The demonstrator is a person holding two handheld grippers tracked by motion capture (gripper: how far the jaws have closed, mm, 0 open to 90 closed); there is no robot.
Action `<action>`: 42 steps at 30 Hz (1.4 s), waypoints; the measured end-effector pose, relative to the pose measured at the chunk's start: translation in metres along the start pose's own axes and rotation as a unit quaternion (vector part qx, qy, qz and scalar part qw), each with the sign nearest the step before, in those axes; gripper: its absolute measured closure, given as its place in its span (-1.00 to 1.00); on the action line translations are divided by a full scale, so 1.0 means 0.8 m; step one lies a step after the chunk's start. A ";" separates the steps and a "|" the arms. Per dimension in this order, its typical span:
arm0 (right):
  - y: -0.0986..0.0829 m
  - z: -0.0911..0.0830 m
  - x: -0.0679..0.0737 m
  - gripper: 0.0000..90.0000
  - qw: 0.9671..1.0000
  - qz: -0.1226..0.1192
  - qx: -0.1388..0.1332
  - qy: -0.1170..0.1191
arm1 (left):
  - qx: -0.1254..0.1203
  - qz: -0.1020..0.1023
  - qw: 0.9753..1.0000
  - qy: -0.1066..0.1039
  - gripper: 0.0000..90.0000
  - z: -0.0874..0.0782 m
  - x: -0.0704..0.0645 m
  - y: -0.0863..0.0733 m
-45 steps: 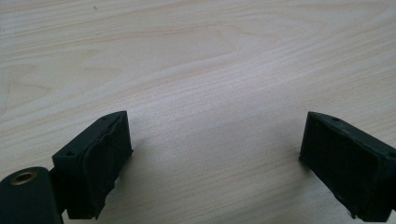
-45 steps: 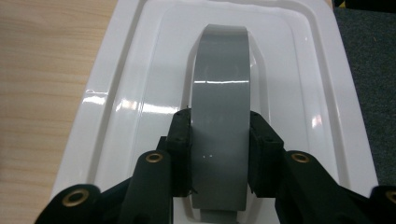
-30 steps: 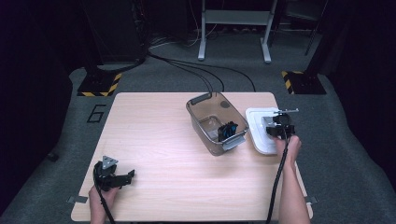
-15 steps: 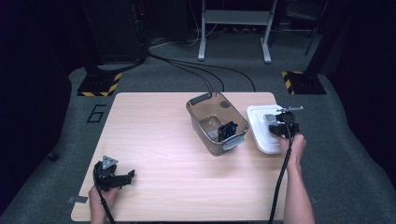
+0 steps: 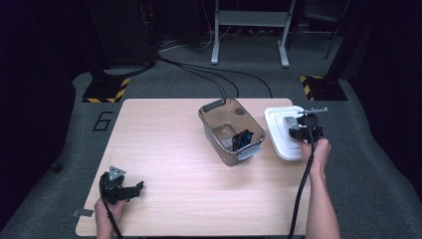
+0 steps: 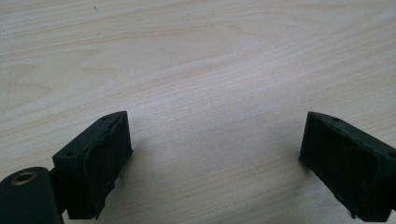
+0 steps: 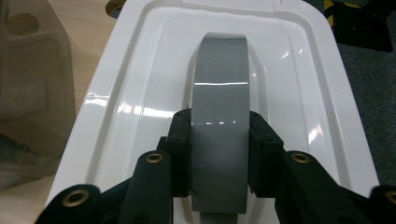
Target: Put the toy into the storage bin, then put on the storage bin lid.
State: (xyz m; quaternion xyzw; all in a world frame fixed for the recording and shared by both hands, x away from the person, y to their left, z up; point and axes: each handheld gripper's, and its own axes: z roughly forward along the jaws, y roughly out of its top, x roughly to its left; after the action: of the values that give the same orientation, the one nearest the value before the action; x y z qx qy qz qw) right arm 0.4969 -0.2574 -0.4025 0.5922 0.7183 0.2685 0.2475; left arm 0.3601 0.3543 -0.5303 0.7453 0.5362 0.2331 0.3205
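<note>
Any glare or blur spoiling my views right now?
Right gripper view: bright glints streak the glossy white lid and its grey handle, edges still readable. Left gripper view: soft shadows beside the jaws, wood grain sharp. High view: table evenly lit, surroundings dark.

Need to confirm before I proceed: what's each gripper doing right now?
Left gripper: open, holding nothing, low over the bare table.
Right gripper: shut on the grey handle of the white lid.

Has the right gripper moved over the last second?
Barely. The right gripper, shut on the lid handle, sits over the same part of the white lid beside the bin.
</note>
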 end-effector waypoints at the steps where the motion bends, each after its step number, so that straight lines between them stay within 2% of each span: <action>1: 0.001 -0.002 0.000 0.48 1.000 -0.001 -0.003 0.001 | 0.000 -0.001 1.000 0.000 -0.81 0.000 0.000 0.000; 21: 0.025 -0.035 0.004 0.48 1.000 -0.010 -0.018 -0.001 | -0.002 0.000 1.000 0.000 -0.80 0.000 0.000 0.000; 42: 0.059 -0.064 0.032 0.48 0.998 -0.050 -0.025 0.008 | -0.005 -0.002 1.000 0.001 -0.80 0.001 -0.001 0.000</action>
State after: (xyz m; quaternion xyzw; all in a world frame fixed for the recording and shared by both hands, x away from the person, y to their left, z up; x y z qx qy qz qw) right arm 0.4912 -0.2294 -0.3338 0.5473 0.7418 0.2782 0.2697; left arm 0.3602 0.3538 -0.5309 0.7424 0.5367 0.2358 0.3243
